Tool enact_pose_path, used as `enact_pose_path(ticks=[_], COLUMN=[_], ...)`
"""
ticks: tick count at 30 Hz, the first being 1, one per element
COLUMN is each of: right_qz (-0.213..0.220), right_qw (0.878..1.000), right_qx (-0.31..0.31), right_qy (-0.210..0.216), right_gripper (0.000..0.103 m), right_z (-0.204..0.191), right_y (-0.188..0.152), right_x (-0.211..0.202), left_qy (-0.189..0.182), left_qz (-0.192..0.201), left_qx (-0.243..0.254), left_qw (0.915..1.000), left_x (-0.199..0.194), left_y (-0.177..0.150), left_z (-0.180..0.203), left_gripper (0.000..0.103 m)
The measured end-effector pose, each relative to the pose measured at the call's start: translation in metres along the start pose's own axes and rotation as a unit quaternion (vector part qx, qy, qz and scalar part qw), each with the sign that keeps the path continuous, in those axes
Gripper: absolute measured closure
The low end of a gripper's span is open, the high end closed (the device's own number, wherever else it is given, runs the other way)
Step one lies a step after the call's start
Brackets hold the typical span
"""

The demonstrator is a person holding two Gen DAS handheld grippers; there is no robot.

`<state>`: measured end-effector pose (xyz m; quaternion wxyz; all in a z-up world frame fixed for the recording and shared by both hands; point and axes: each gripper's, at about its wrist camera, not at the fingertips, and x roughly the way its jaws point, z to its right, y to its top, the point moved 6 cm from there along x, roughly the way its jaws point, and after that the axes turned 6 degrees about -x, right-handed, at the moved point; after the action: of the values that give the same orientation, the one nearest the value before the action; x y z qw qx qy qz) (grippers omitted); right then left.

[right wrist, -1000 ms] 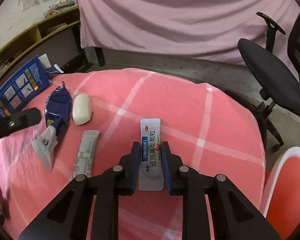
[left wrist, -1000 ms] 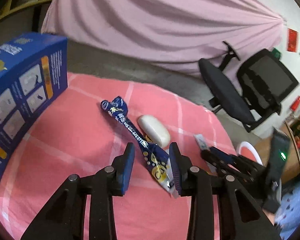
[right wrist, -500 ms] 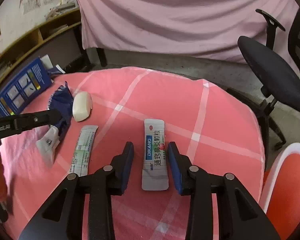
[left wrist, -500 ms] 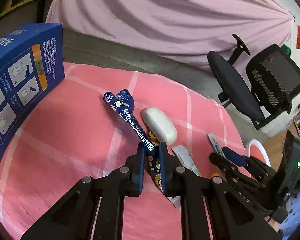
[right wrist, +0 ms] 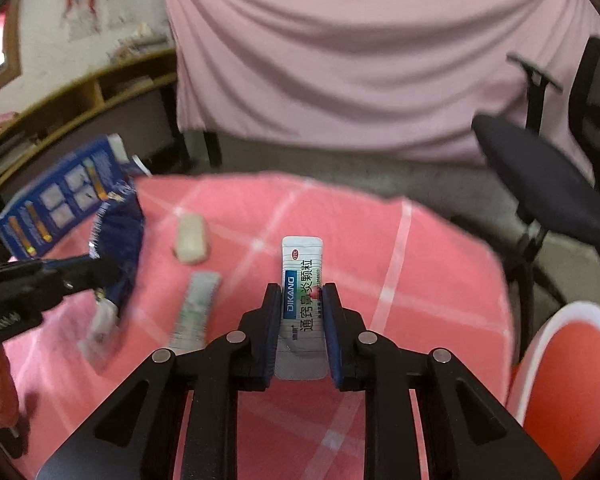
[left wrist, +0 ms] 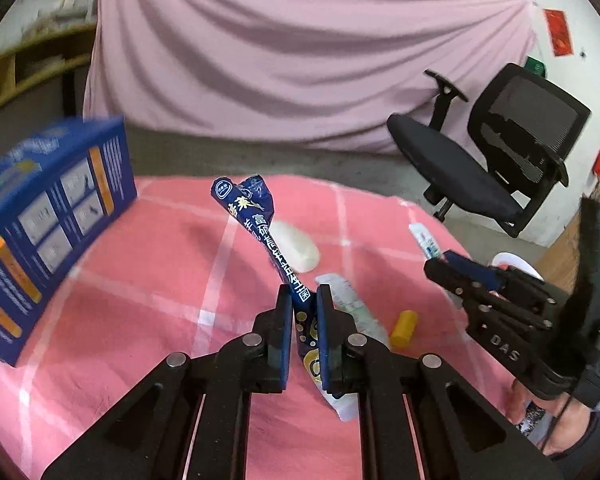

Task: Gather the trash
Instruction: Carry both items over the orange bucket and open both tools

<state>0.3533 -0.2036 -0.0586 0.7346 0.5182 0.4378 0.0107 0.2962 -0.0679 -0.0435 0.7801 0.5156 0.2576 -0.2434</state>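
Note:
My left gripper (left wrist: 303,300) is shut on a long dark blue snack wrapper (left wrist: 256,220) and holds it lifted above the pink checked tablecloth (left wrist: 140,280). The wrapper also shows in the right wrist view (right wrist: 118,236), held by the left gripper (right wrist: 100,268). My right gripper (right wrist: 302,292) is shut on a white medicine sachet (right wrist: 303,276) with blue and green print, raised off the cloth. In the left wrist view the right gripper (left wrist: 440,264) holds that sachet (left wrist: 424,240) at the right.
A white oval soap-like piece (left wrist: 296,244), a pale flat sachet (left wrist: 352,304) and a small yellow cylinder (left wrist: 403,323) lie on the cloth. A blue box (left wrist: 40,232) stands at the left. An office chair (left wrist: 500,160) and a red and white stool (right wrist: 568,380) are at the right.
My left gripper closed on the blue wrapper and lifted it. My right gripper opened briefly, then closed on the white sachet again and raised it.

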Motion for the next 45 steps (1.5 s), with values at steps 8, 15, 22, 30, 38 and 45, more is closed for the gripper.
enact_pose_path(ticks=[8, 15, 22, 30, 38, 45], right_qz=[0.152, 0.275, 0.317, 0.314, 0.297, 0.264], right_qw=[0.988, 0.958, 0.939, 0.932, 0.924, 0.921], right_qx=[-0.006, -0.009, 0.014, 0.061, 0.133, 0.18], right_qy=[-0.036, -0.086, -0.135, -0.174, -0.201, -0.224], right_gripper=[0.084, 0.084, 0.083, 0.083, 0.083, 0.083], right_z=[0.0, 0.018, 0.049, 0.091, 0.133, 0.159], right_y=[0.009, 0.022, 0.015, -0.007, -0.028, -0.047], right_x=[-0.08, -0.146, -0.182, -0.201, -0.211, -0.208], left_qy=[-0.014, -0.044, -0.083, -0.122, -0.161, -0.188], left_qz=[0.13, 0.219, 0.265, 0.252, 0.212, 0.168], left_qx=[0.056, 0.118, 0.176, 0.221, 0.238, 0.248], left_qw=[0.9899, 0.9676, 0.9443, 0.9343, 0.9342, 0.9352], left_x=[-0.042, -0.069, -0.079, -0.069, -0.046, -0.026], left_y=[-0.001, 0.002, 0.004, -0.012, -0.022, -0.028], left_z=[0.047, 0.097, 0.15, 0.202, 0.25, 0.274], left_gripper=[0.095, 0.094, 0.094, 0.094, 0.094, 0.094])
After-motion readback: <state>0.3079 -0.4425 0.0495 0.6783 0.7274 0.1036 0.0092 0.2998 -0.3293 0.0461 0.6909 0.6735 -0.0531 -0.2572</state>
